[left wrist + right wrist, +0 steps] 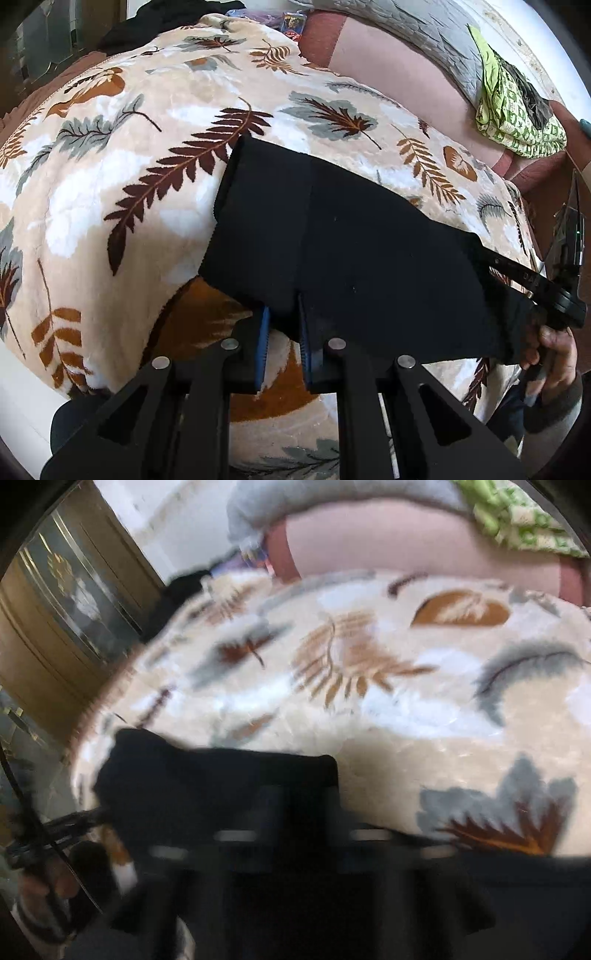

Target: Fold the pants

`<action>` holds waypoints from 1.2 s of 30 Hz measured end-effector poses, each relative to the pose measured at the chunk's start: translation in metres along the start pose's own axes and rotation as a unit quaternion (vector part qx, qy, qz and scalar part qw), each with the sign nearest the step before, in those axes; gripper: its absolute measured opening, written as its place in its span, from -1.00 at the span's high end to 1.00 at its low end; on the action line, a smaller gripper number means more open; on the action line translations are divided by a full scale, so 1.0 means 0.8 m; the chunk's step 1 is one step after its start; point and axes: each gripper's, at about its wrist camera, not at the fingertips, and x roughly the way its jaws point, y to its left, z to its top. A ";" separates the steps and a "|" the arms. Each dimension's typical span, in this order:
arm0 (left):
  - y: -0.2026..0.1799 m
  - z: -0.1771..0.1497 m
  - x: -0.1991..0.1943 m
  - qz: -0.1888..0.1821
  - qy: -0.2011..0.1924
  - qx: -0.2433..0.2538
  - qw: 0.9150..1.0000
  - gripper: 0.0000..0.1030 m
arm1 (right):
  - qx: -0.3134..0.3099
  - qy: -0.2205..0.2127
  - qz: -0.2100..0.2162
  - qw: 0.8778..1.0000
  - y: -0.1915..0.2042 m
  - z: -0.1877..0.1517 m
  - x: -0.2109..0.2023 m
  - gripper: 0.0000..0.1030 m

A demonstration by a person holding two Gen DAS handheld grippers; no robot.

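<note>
Left wrist view, nearest: the left gripper (282, 345) has its two blue-padded fingers (263, 347) clamped on the near edge of the black pants (351, 251). A narrow gap remains between the pads below the cloth, and the fabric enters that gap from above and covers the fingertips.

The pants form a folded black panel, lifted at the near edge and stretched from the left gripper toward the right side of the view. There the right gripper (517, 275) meets the cloth, with its long black fingers running into the fabric. The hand (554, 350) holding that tool shows just below it. The far end of the pants, with a straight hemmed edge, rests on the leaf-print blanket (147, 147).

Right wrist view: the picture is motion-blurred. The right gripper (295, 812) points into the black cloth (207, 786), which drapes over its fingertips. Whether the fingers pinch the fabric or stand apart cannot be determined from either view.

Farther back, the blanket covers the bed. Beyond it lie a pink sheet (388, 70), a grey quilt (406, 26) and a green patterned cloth (513, 107).
</note>
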 end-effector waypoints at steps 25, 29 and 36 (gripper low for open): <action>-0.093 -0.001 -0.066 -0.002 -0.079 0.109 0.991 -0.33 | 0.152 -0.071 -0.179 0.970 -0.199 -0.130 -0.214 -0.07; -0.144 -0.006 -0.025 -0.029 -0.048 0.148 0.987 -0.33 | 0.147 -0.038 -0.216 0.965 -0.235 -0.143 -0.211 0.13; -0.193 -0.020 0.027 -0.034 0.005 0.167 0.985 -0.33 | 0.105 -0.021 -0.220 0.970 -0.238 -0.141 -0.189 0.91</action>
